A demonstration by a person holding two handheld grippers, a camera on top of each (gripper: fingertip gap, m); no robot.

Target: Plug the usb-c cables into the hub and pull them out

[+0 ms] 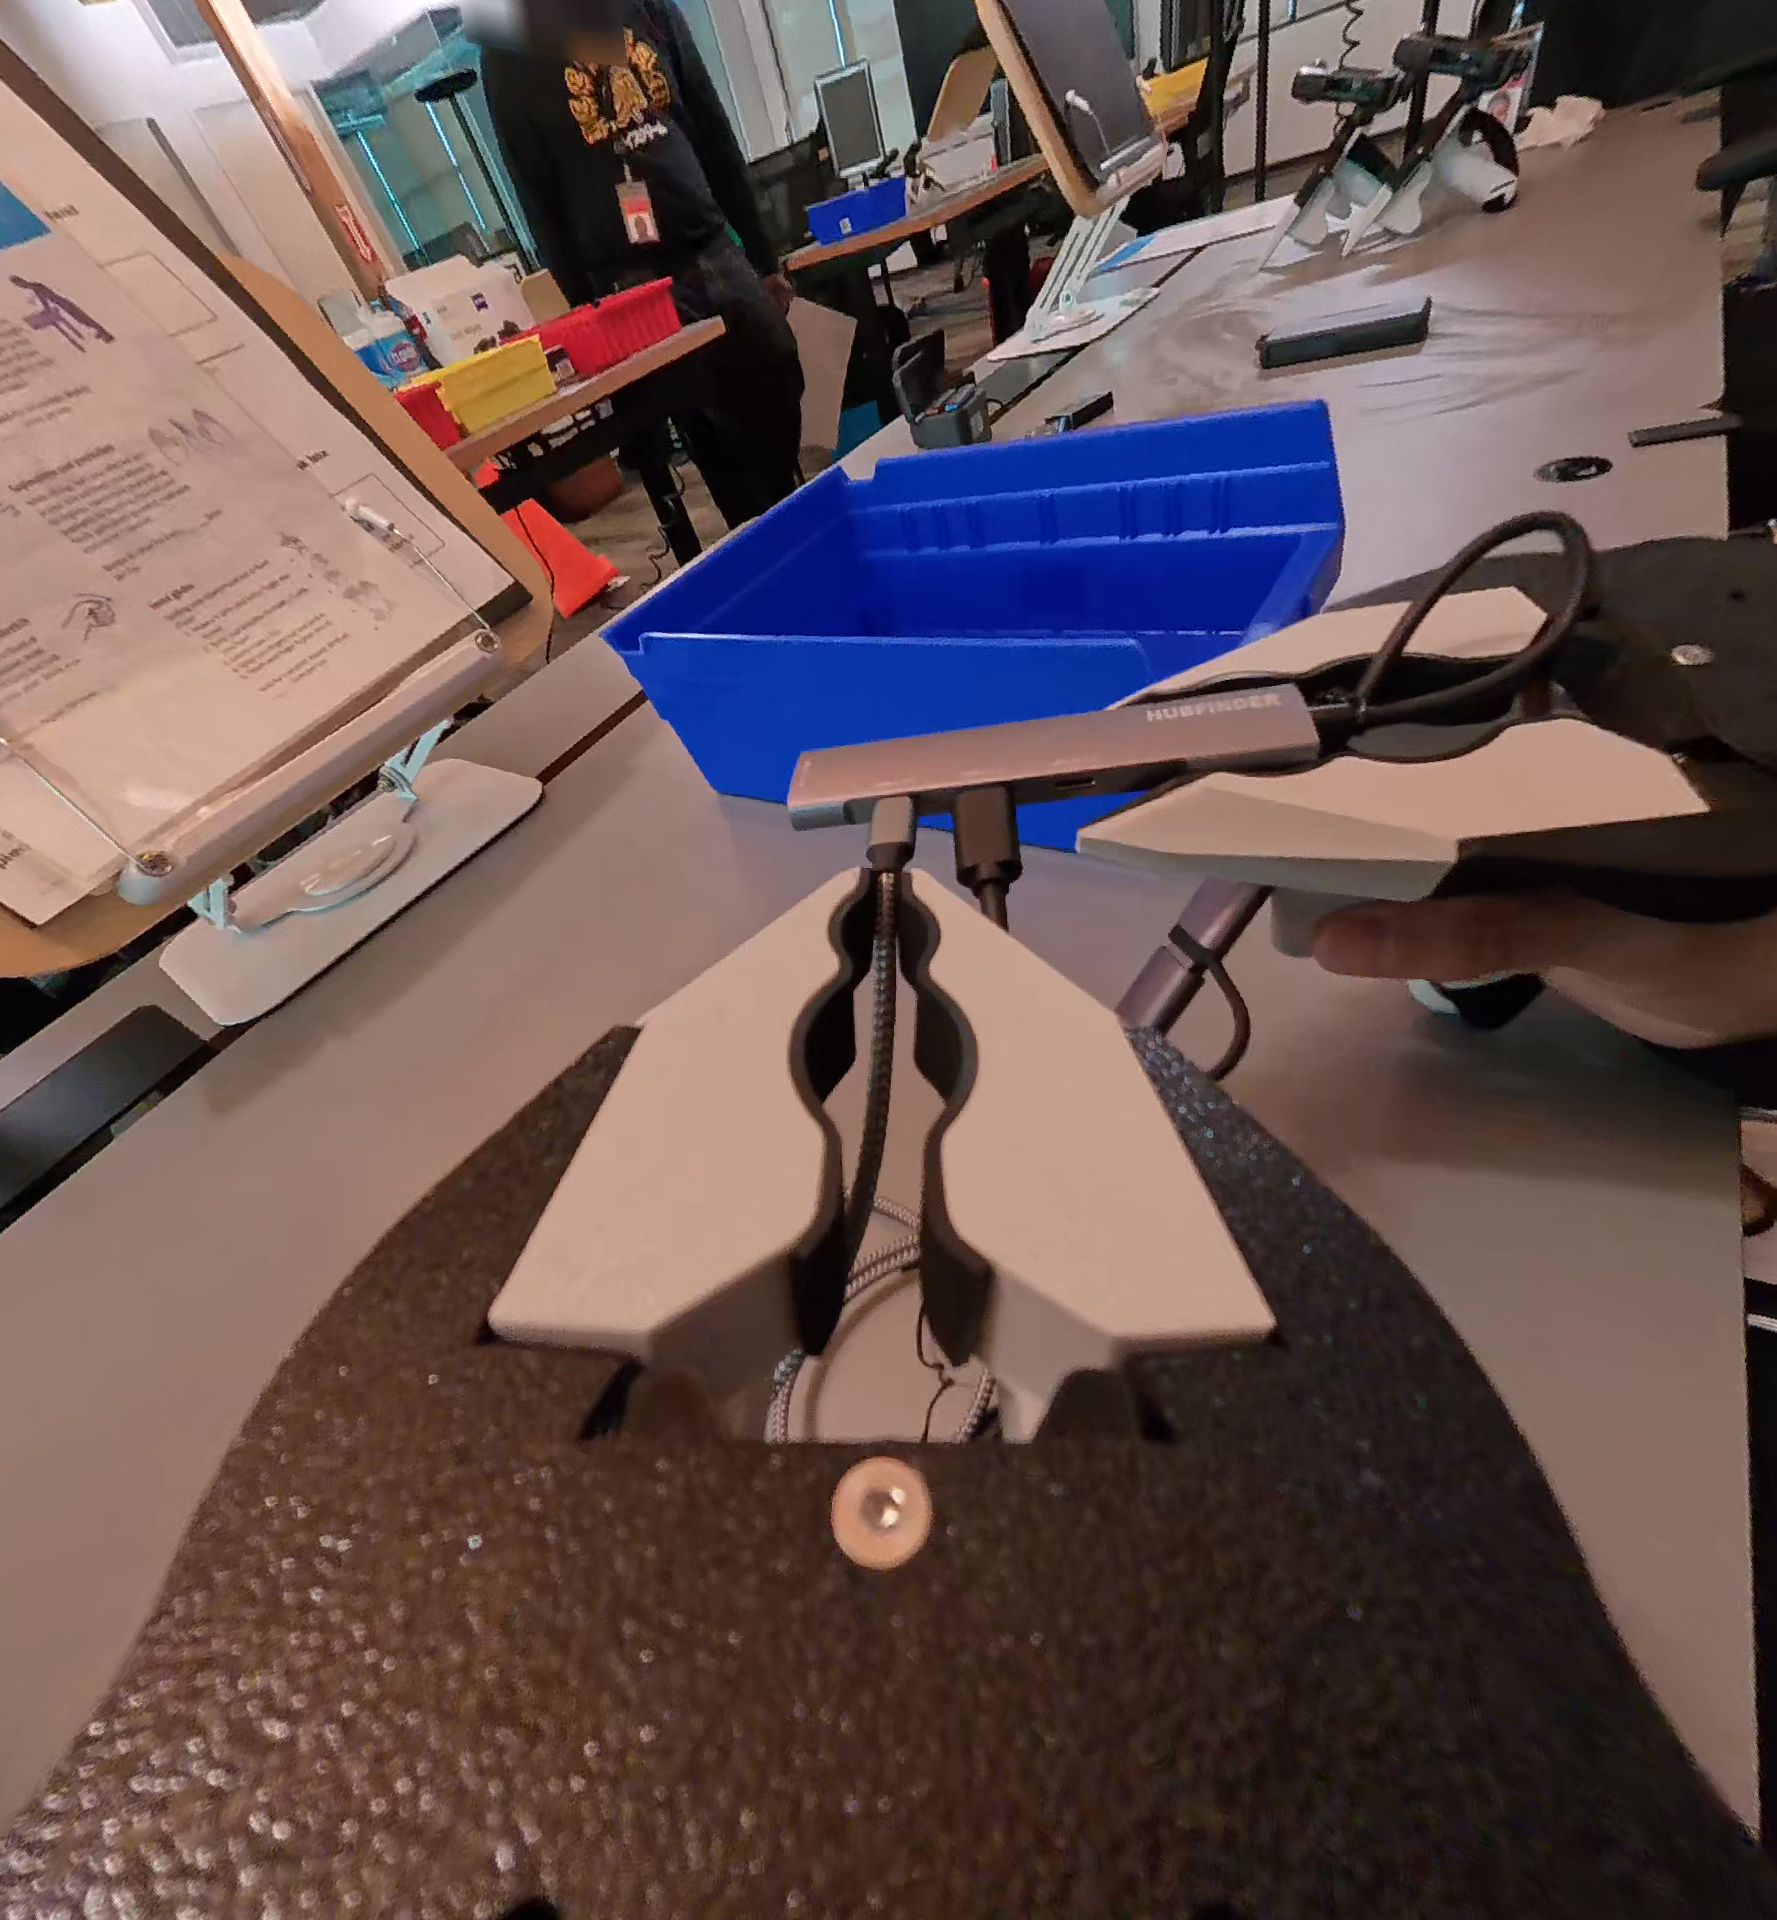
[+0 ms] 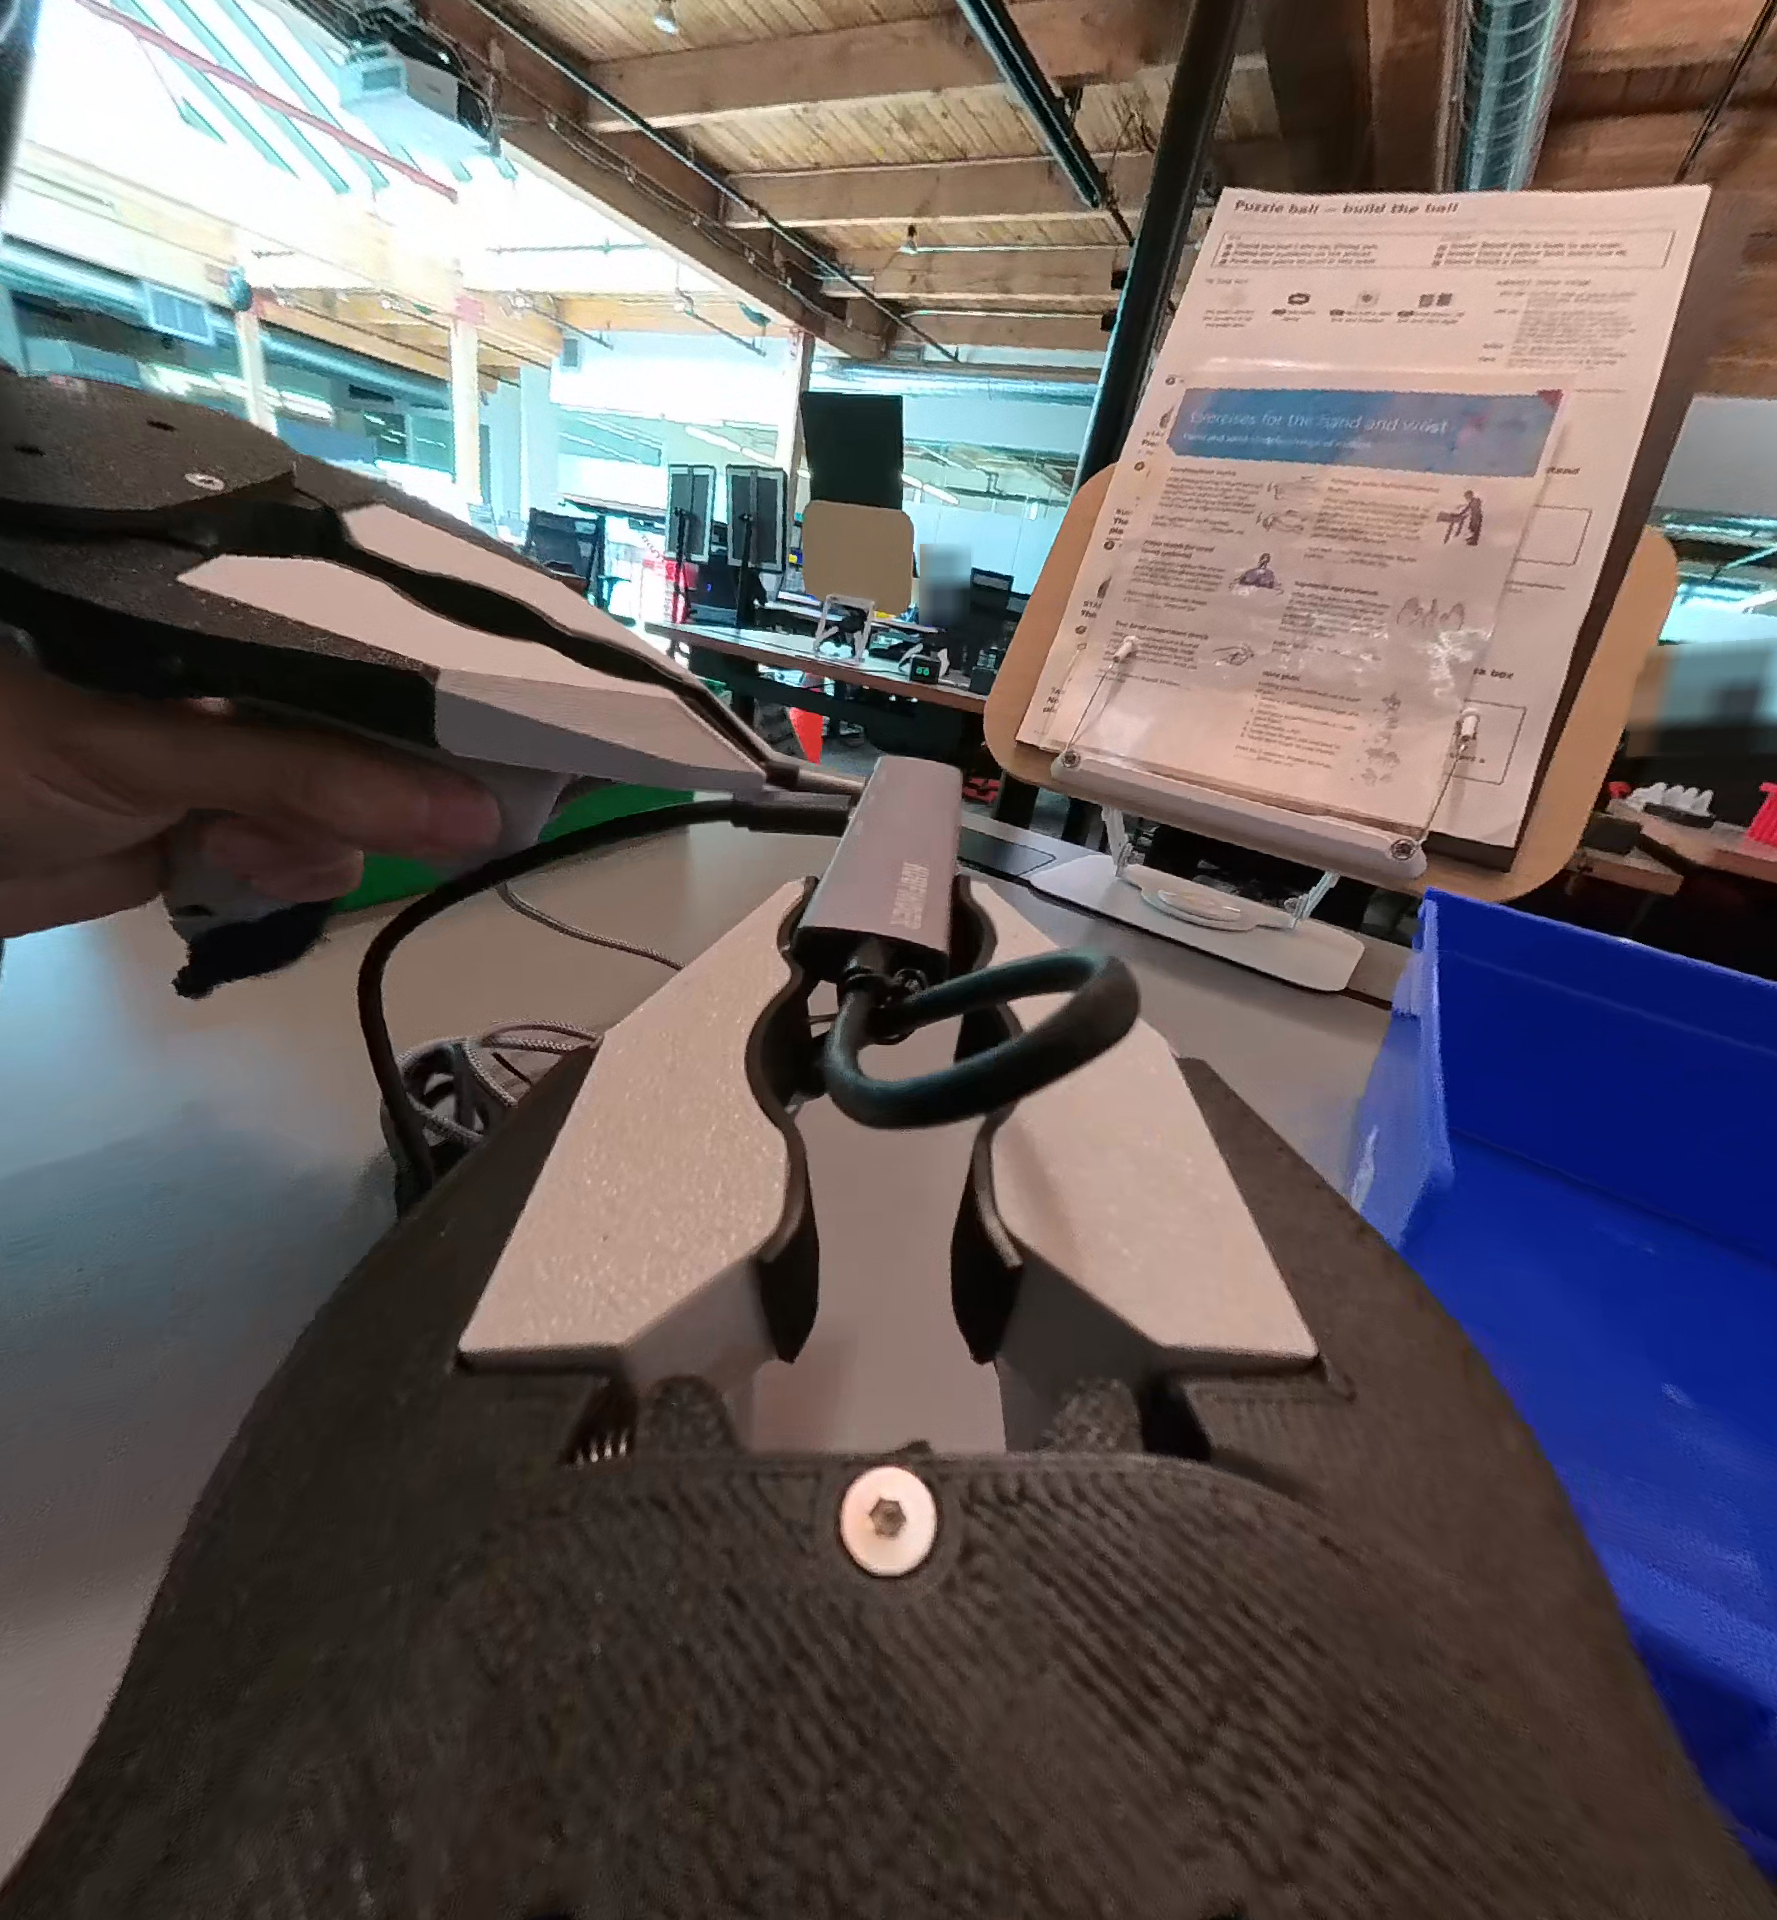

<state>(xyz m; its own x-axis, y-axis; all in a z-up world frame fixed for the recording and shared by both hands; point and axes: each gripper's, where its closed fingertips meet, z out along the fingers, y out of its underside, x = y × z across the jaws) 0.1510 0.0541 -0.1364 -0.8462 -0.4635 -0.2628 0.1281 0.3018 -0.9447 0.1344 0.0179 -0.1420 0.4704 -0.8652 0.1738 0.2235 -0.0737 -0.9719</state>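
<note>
Hub (image 1: 1055, 746) is held off the desk (image 1: 344, 1195) by the right claw (image 2: 879, 914), clamped on its tail end where the pigtail cord (image 2: 977, 1049) loops out. Two usb-c cables sit in its near side: braided cable (image 1: 879, 1039) plug (image 1: 890, 826) in the left port, black cable plug (image 1: 986, 831) just beside it.

Left claw (image 1: 889, 883) is nearly closed around the braided cable just under its plug; can't tell whether it's actually pinching it or only loosely around it.

Progress, my read: both cables look seated, so the plug-in half looks done or nearly so. Can't tell whether the braided plug is fully home. Left to do: pull both out, braided one likely first since the claw is already on it.

Room:
- Blue bin (image 1: 967, 623) right behind the hub, its front wall close. Pull back toward the left claw, not forward.
- Document stand (image 1: 240, 623) off to the left, well apart.
- Cable slack coiled on the desk under the left claw; could snag.
- Black plug sits tight beside the braided one, little finger room between.
</note>
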